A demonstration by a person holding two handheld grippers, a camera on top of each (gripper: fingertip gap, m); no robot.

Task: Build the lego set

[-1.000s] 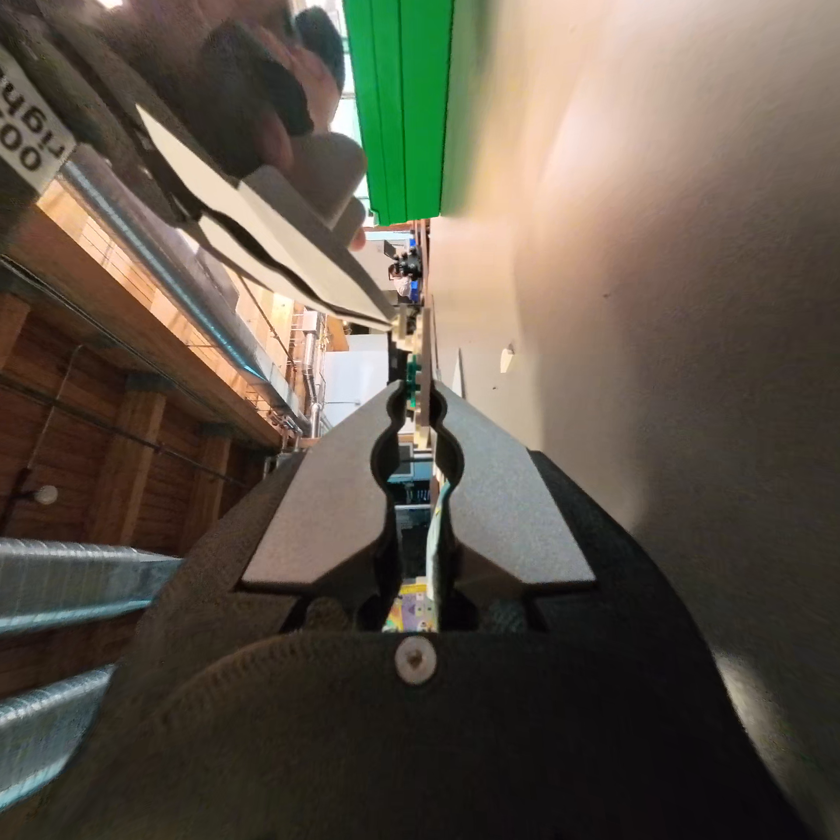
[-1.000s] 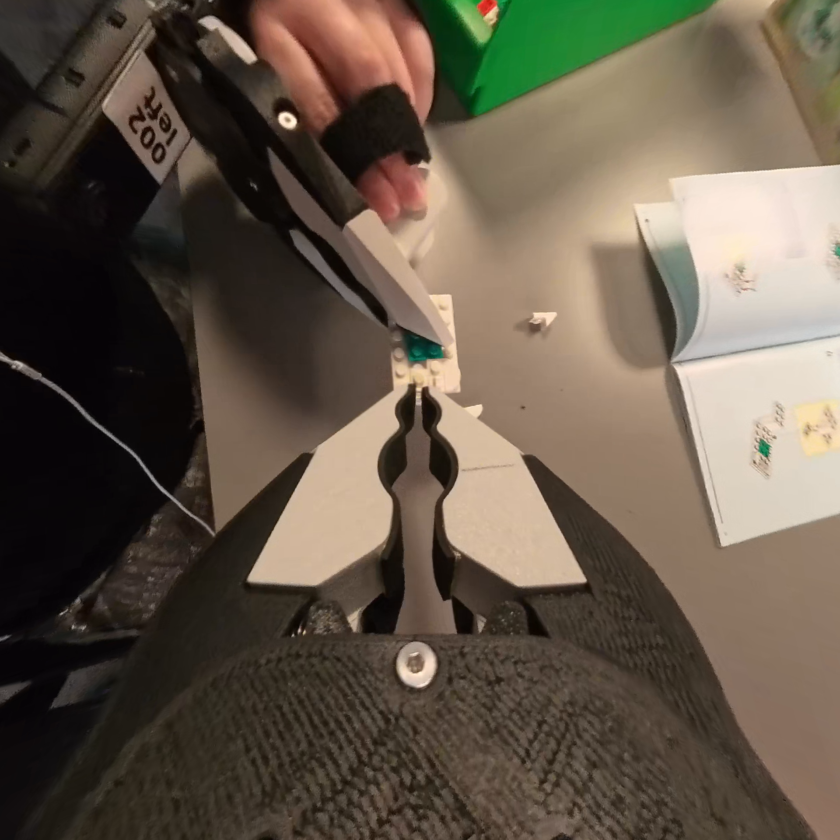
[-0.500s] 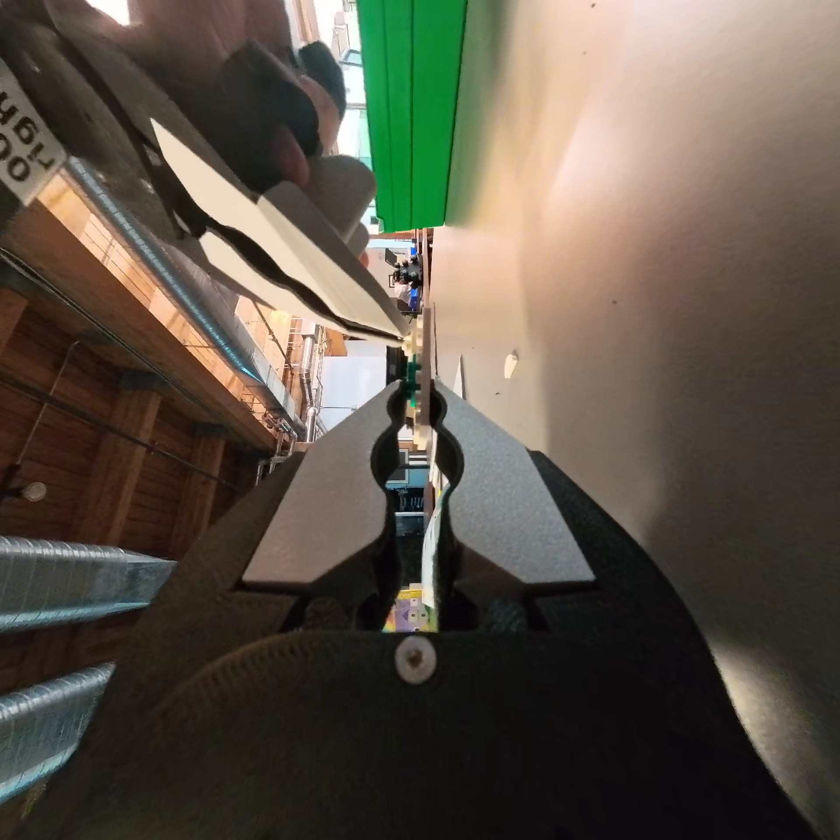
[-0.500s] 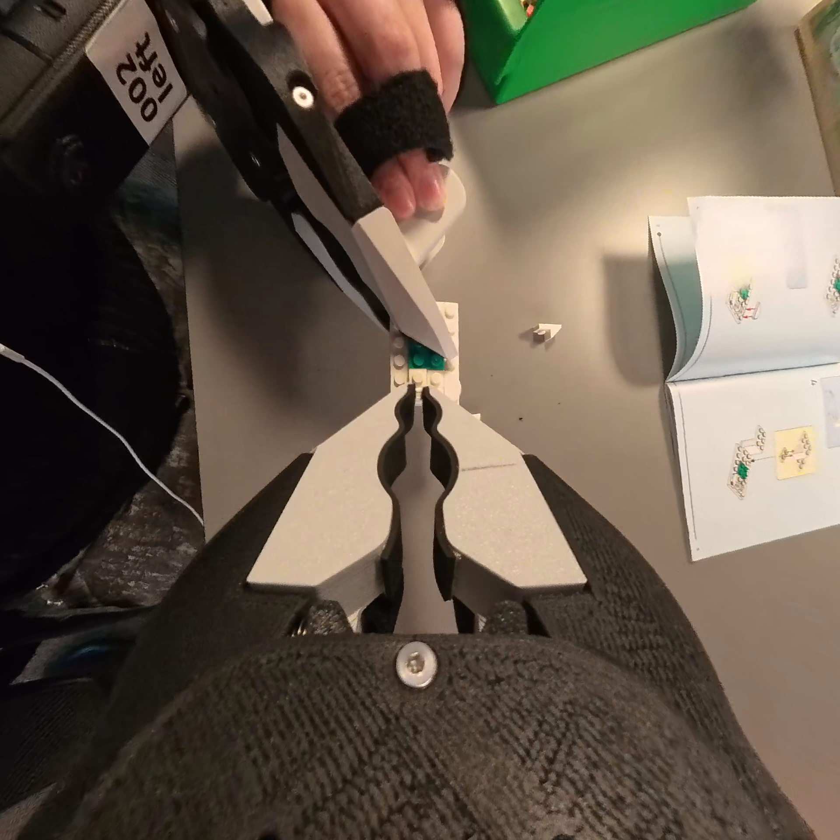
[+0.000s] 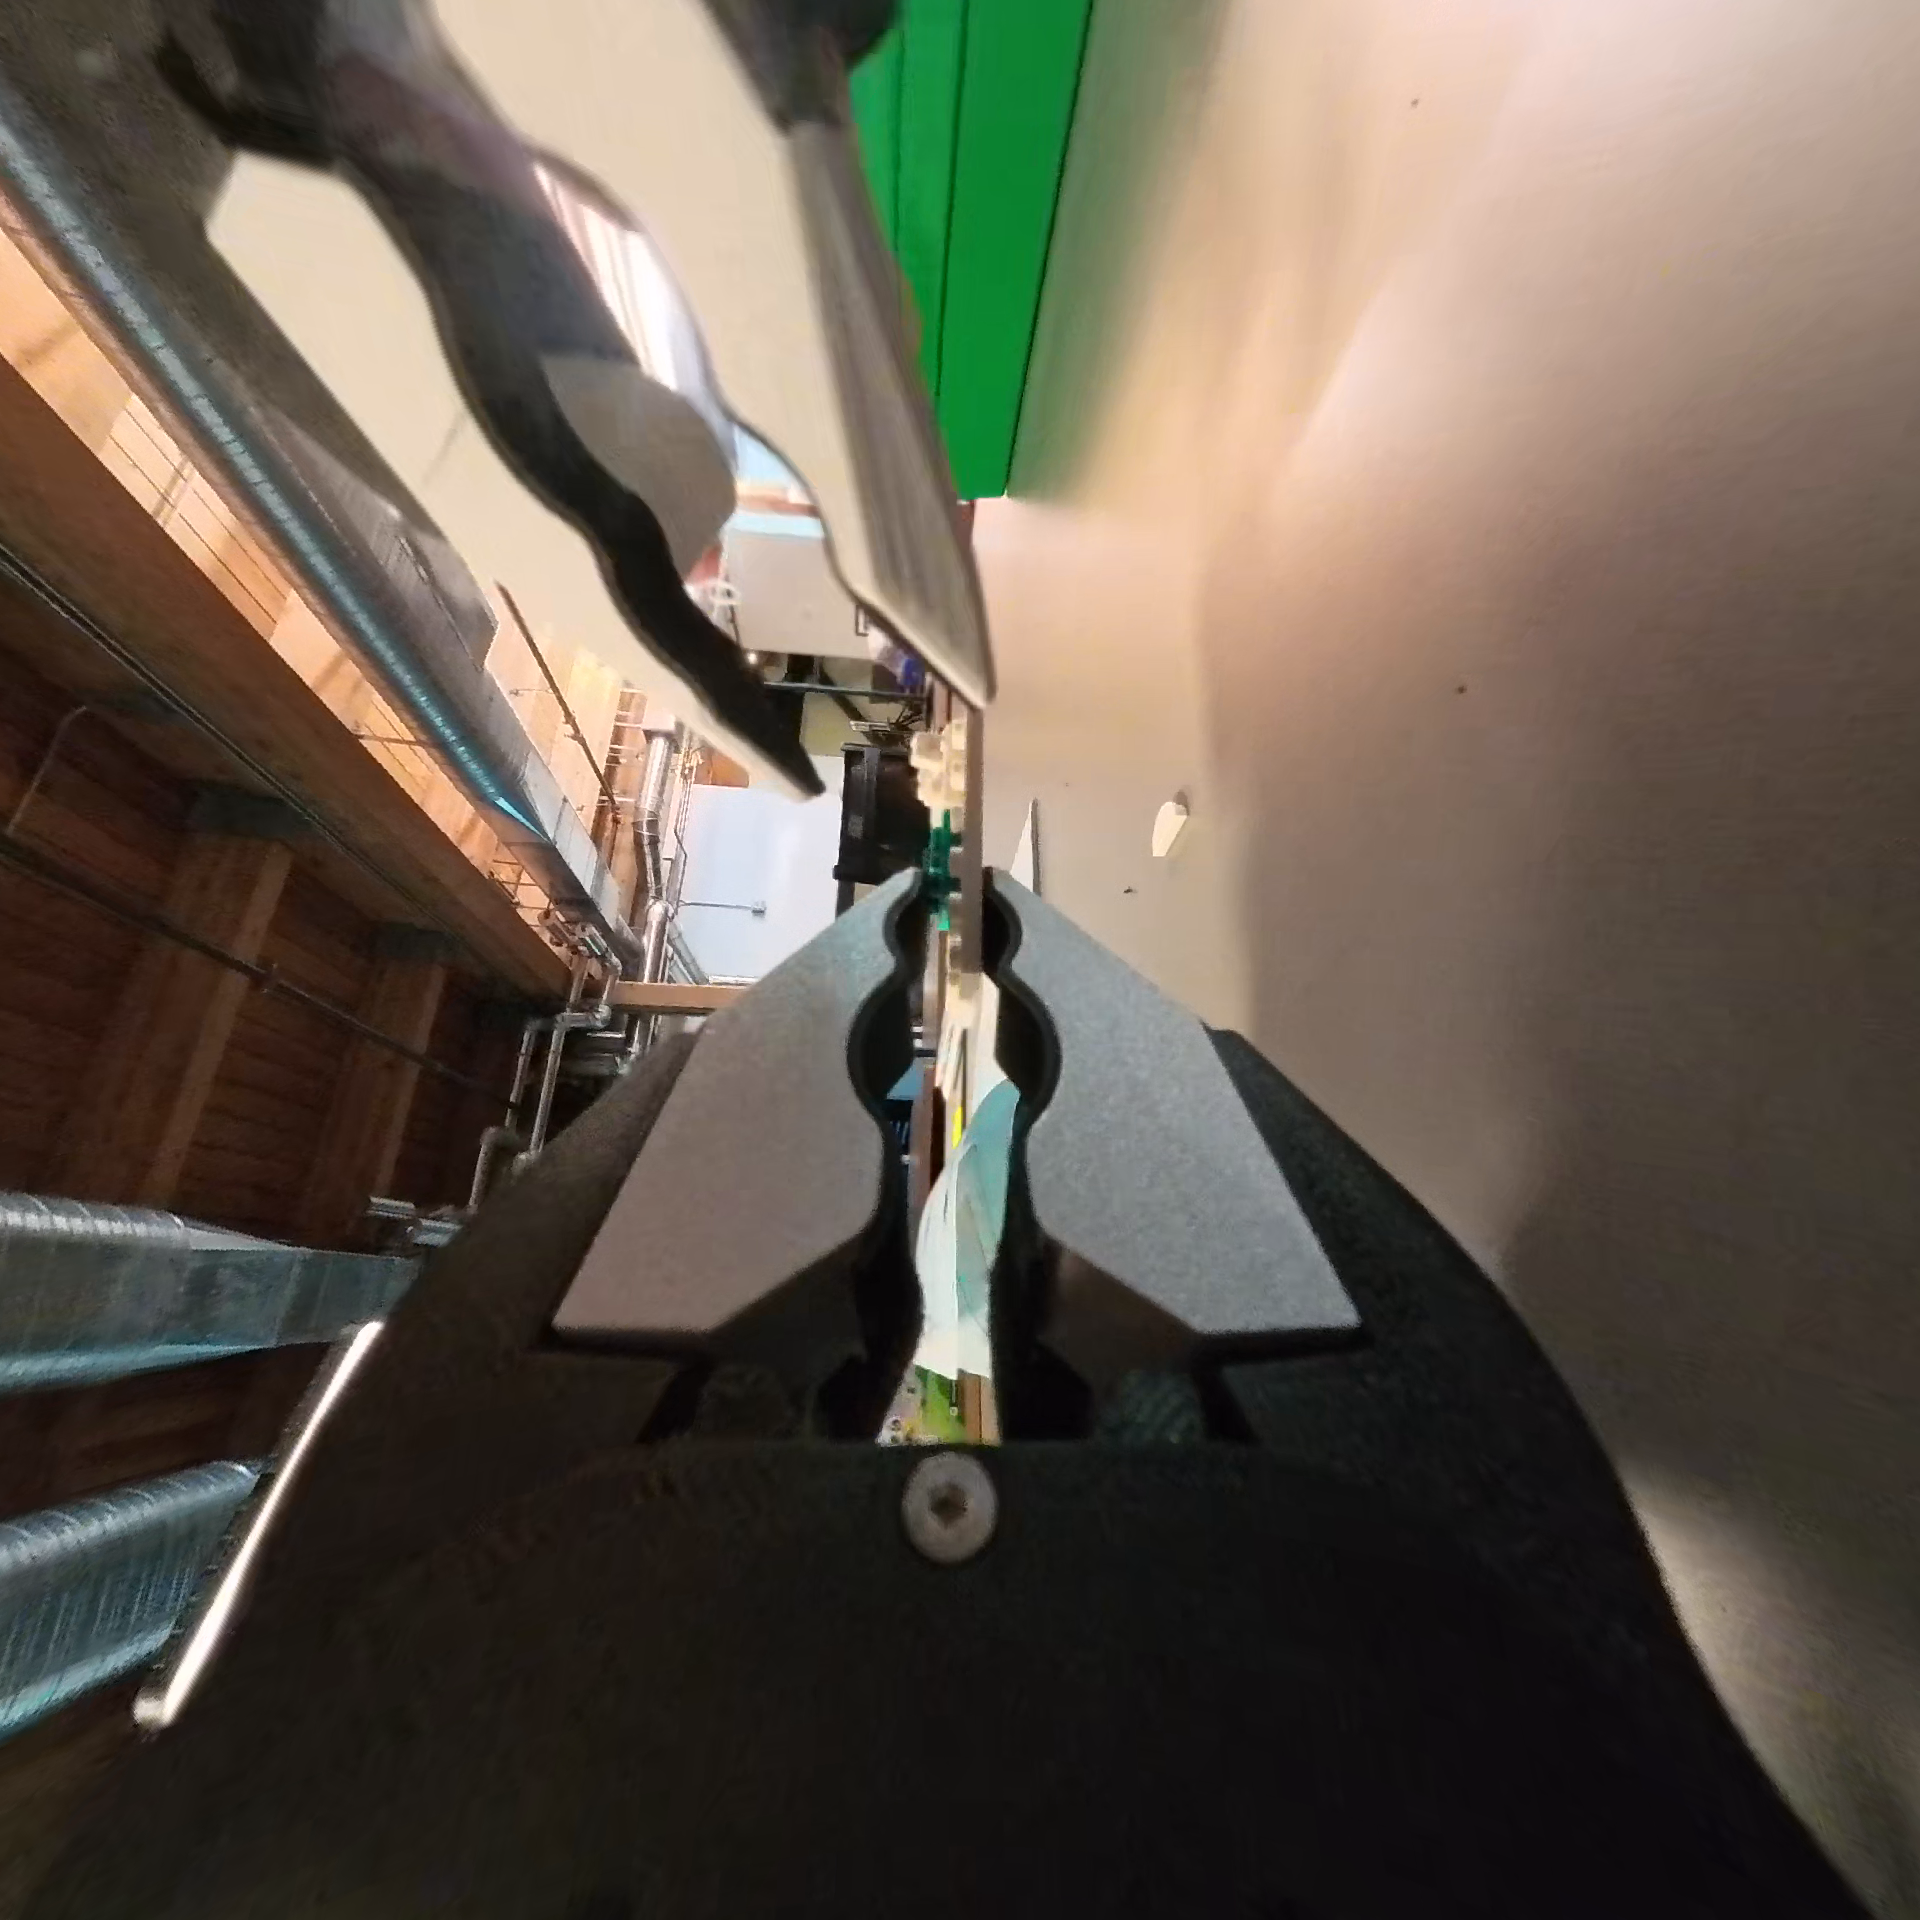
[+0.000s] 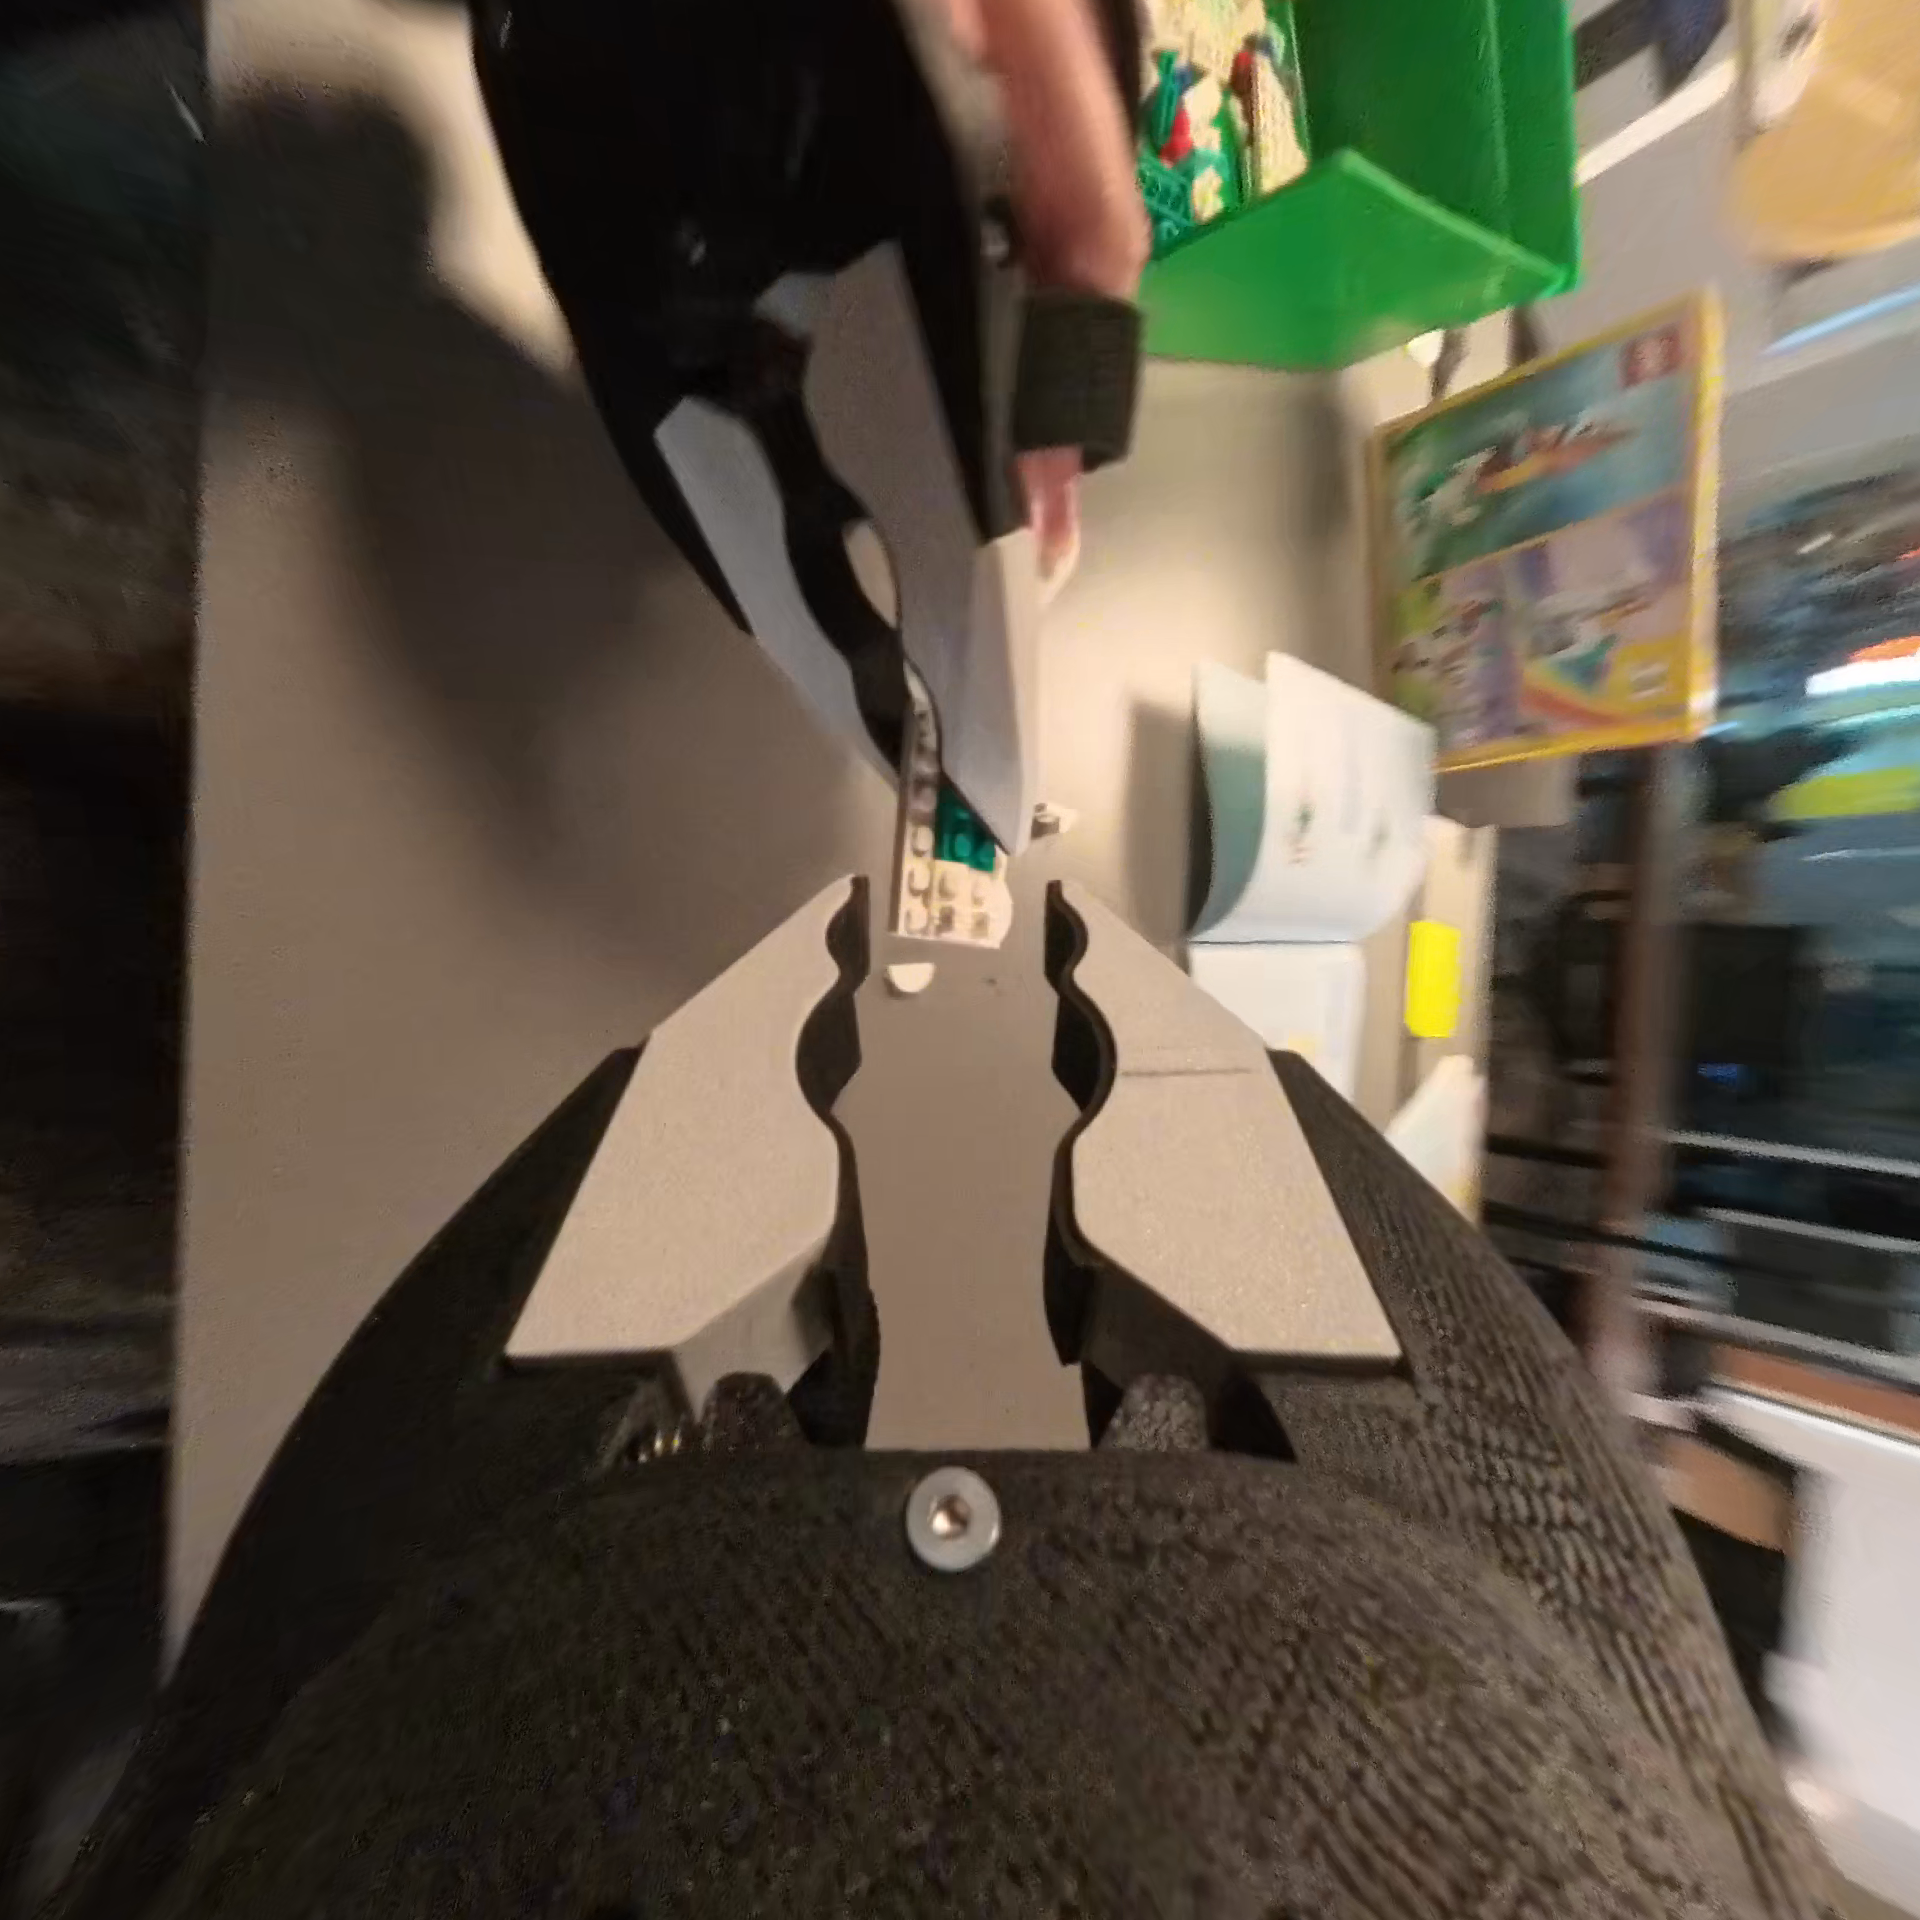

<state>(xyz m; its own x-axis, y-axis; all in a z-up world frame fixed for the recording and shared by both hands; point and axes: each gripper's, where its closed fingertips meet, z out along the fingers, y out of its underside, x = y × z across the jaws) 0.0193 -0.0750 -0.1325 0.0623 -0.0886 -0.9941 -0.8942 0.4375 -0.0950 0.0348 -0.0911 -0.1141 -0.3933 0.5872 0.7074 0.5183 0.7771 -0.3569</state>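
A small white plate assembly [image 6: 940, 894] with a teal-green piece [image 6: 966, 836] on it is held tilted above the grey table [image 6: 468, 831]. My left gripper [image 6: 940, 795] is shut on it from the far side. In the left wrist view the assembly [image 5: 971, 831] shows edge-on between my left gripper's tips [image 5: 954, 883]. My right gripper [image 6: 953, 888] is open and empty, its tips on either side of the assembly's near end without touching it. It also shows open and blurred at the top of the left wrist view [image 5: 894, 738]. A small white piece [image 6: 909, 977] lies on the table just below the assembly.
A green bin [image 6: 1351, 239] with several loose pieces stands at the back. The set's box [image 6: 1538, 540] and an open instruction booklet [image 6: 1299, 810] are to the right. Another tiny white piece [image 6: 1044, 821] lies beside the left fingertip. A person's hand [image 6: 1060, 208] holds the left gripper. My two grippers' fingertips are within a few centimetres of each other.
My right gripper has opened at the assembly's near edge and swung lower. The left gripper has kept its hold and tilted the assembly up.
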